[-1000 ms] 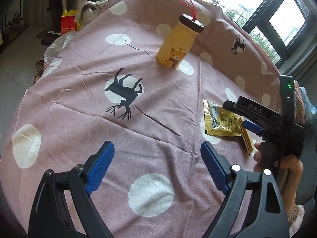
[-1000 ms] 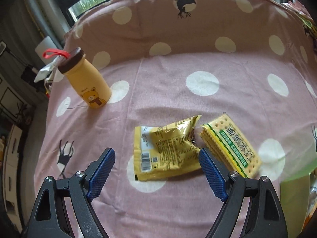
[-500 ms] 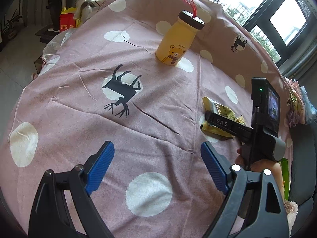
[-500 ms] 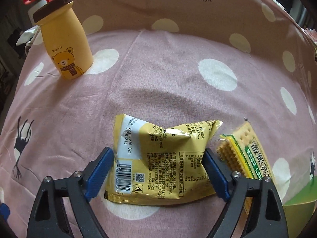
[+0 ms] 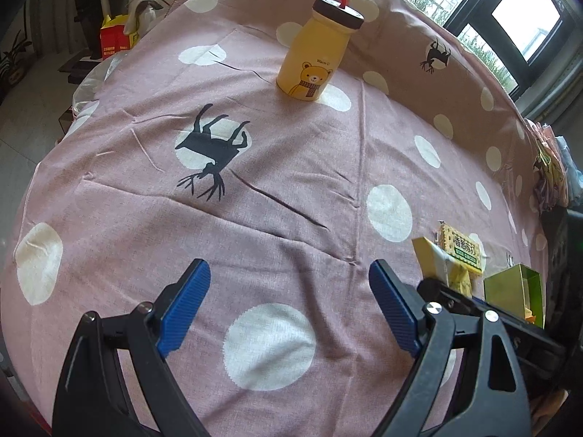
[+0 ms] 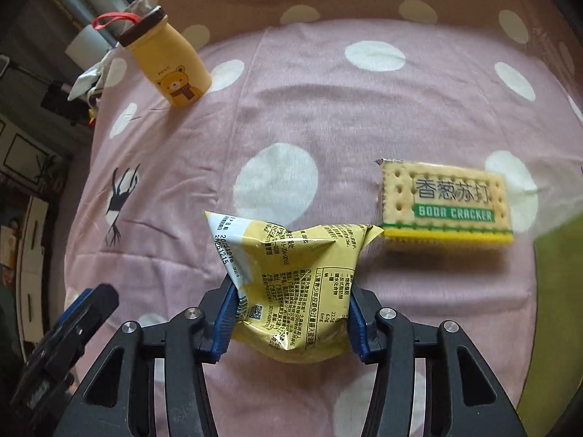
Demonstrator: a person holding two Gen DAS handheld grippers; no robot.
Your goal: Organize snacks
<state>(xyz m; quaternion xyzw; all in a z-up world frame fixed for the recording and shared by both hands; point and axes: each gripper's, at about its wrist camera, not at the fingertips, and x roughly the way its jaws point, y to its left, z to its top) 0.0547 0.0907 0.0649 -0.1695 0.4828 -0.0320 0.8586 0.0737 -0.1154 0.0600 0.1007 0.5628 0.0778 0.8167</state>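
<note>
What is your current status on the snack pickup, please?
Right hand-held gripper has just been closing, pads now pinching yellow snack packet. Left hand-held gripper open, empty. Soda cracker pack beside packet; nothing in the way.

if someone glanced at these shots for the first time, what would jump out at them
Front and centre, the right gripper has just been closing on a crumpled yellow snack bag, pads pressing its sides. A soda cracker pack lies just right of it, and a yellow bear bottle stands upright at the far left.
</note>
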